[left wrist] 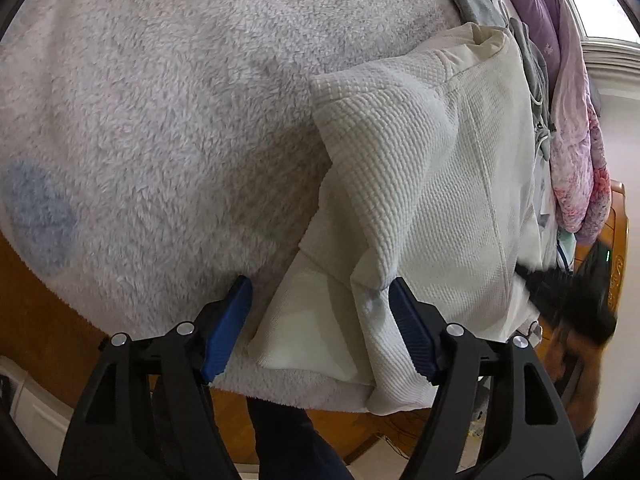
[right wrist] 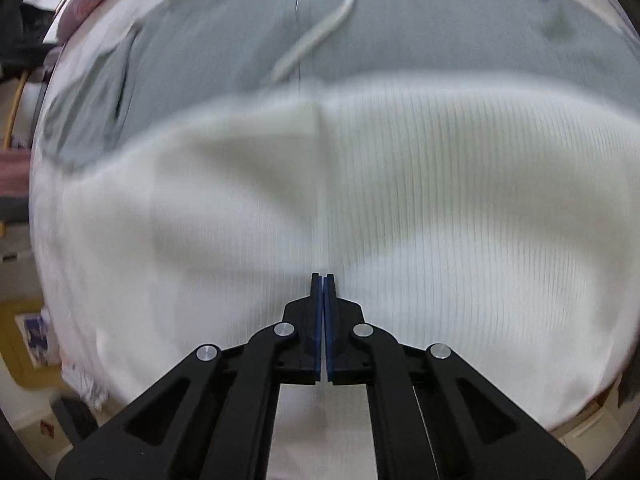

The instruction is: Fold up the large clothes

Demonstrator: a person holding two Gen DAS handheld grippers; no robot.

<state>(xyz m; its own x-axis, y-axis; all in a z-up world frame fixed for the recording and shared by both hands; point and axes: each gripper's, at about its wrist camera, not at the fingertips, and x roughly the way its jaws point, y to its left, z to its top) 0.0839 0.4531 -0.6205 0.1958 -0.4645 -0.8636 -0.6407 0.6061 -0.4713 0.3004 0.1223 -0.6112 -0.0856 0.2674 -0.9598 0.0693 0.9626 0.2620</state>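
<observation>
White garment (left wrist: 420,184) btwn left tongs (left wrist: 320,320)

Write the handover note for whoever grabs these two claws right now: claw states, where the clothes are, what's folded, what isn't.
Left claw: open, pads either side of the near folded edge of the white waffle-knit garment, not pressing it.
Right claw: shut, nothing between the pads, above the same white garment; this view is blurred.
Clothes: the white garment lies on the fluffy grey blanket, one flap already folded over its body. A grey drawstring garment lies spread just beyond it.
Done: the first fold on the white garment.
Left: finish folding the white one; the grey one looks unfolded.
</observation>
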